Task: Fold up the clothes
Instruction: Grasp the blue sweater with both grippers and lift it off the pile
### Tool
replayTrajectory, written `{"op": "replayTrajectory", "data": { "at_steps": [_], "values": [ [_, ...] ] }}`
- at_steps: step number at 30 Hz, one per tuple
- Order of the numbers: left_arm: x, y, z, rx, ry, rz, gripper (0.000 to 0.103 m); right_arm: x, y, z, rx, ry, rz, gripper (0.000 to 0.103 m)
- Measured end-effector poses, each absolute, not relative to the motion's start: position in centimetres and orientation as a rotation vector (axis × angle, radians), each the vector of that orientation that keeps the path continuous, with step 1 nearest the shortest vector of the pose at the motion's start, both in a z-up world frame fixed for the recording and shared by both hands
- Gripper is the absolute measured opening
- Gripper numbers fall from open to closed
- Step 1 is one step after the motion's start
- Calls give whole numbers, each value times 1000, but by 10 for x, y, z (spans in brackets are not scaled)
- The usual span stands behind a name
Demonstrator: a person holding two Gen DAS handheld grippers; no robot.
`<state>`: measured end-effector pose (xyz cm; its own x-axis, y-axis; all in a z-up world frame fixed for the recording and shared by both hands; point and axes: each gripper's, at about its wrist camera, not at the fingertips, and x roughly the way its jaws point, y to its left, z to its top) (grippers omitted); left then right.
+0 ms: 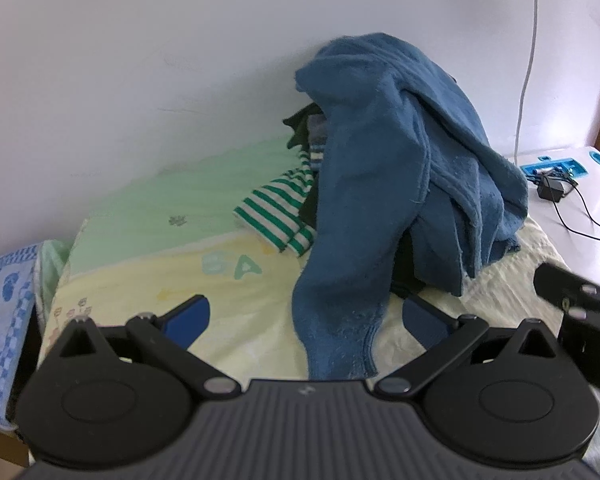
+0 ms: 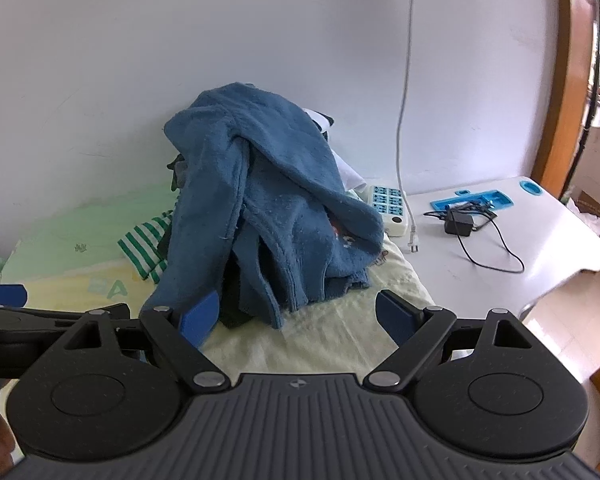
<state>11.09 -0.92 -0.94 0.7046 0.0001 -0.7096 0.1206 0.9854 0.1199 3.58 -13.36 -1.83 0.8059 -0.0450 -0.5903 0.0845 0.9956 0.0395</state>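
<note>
Two spread grippers, left (image 1: 306, 320) and right (image 2: 298, 314), face heaped blue fleece (image 2: 268, 208).

Soft daylight, seemingly from the right, fills both views. Fisheye bending curves the edges; corners darken. Focus is slightly soft.

1. Fuzzy, matt blue fleece garment (image 1: 396, 168), nap rough and pilled.
2. Knit striped cloth (image 1: 278, 216) in green and white, soft and matt.
3. Thin printed bed sheet (image 1: 148, 248), cotton-like, faintly crinkled.
4. Matt black plastic tongs, left (image 1: 306, 314) and right (image 2: 298, 312), ribbed housing, dull metal rivets, smooth blue pads (image 2: 200, 316).
5. Smooth white tabletop (image 2: 540, 232), slight sheen.
6. Glossy wooden door frame (image 2: 568, 80).
</note>
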Motion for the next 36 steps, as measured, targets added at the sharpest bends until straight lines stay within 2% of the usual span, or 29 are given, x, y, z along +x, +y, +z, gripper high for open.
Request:
{"op": "replayTrajectory", "data": {
  "at_steps": [12,15,17,19,22,27,30,31,32,33,34,35,36],
  "values": [
    [208,-51,-28,254,774,-154,102,194,-135,19,-67,552,48,85],
    [223,-61,-39,247,800,-154,102,227,-129,8,-112,571,50,71],
    [228,-68,-45,256,804,-154,102,241,-130,-2,-137,598,22,57],
    [232,-76,-53,280,806,-150,102,243,-137,-12,-128,634,38,55],
    [229,-82,-65,280,817,-166,102,234,-144,-15,-84,637,110,56],
    [225,-96,-93,291,850,-200,102,217,-135,-22,-210,581,163,73],
    [229,-103,-105,322,850,-198,102,224,-131,-32,-299,549,129,71],
    [230,-104,-107,330,841,-196,101,229,-134,-35,-297,553,119,66],
    [231,-105,-108,335,831,-195,99,234,-138,-37,-282,561,111,49],
    [231,-104,-107,330,824,-199,89,238,-144,-37,-245,571,111,34],
    [232,-101,-106,317,826,-207,76,240,-152,-35,-192,582,118,4],
    [233,-97,-104,303,829,-212,69,239,-160,-32,-130,580,126,5],
    [235,-92,-100,285,831,-211,49,235,-167,-26,-75,562,134,5]
  ]
}}
